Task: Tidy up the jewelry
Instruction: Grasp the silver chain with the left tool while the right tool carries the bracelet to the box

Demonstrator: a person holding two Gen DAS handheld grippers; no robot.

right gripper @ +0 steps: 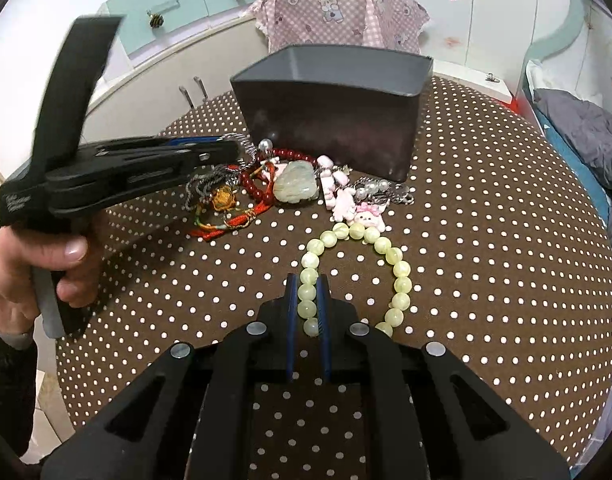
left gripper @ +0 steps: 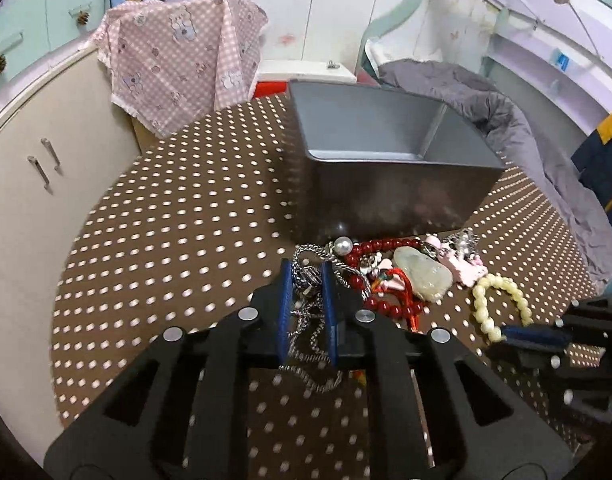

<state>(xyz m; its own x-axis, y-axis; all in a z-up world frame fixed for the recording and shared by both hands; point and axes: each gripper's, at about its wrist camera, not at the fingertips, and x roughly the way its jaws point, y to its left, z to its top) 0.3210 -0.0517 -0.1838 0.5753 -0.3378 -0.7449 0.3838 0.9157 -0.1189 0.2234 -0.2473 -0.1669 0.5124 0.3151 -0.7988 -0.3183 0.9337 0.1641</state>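
Closest to me, the right tool [right gripper: 307, 280] has its blue pads pinched tight on the pale green bead bracelet [right gripper: 397, 264]. One side of the loop runs between the pads, and the rest curves out to the right on the table [right gripper: 505, 280], which wears a brown cloth dotted white.

To the left, the left tool [left gripper: 307, 268] is squeezed narrow around a silver chain [left gripper: 306, 280]. The links bunch between its pads and trail back beneath them, blurred. A hand [right gripper: 38, 264] grips that tool's handle at the table's left edge.

Just beyond both tools lies the heap of jewelry. A dark red bead strand [right gripper: 258, 188] curls beside a pale carved stone pendant [right gripper: 296, 188], with red and orange cord [right gripper: 234, 220] tangled under them. A single pearl bead [left gripper: 343, 245] sits at the heap's far edge, and pink charms [right gripper: 345, 200] and a small pink bunny piece [right gripper: 367, 214] lie to the right, the bunny touching the top of the green bracelet.

Right behind the heap stands a grey bin [left gripper: 385, 152], upright, its front wall nearly touching the red beads. A divider splits its inside in two. Both compartments look bare as far as I can see.

Farther back, a pink checked cloth [left gripper: 178, 60] with bears drapes over something, and a grey blanket [left gripper: 505, 120] lies rumpled to the right.
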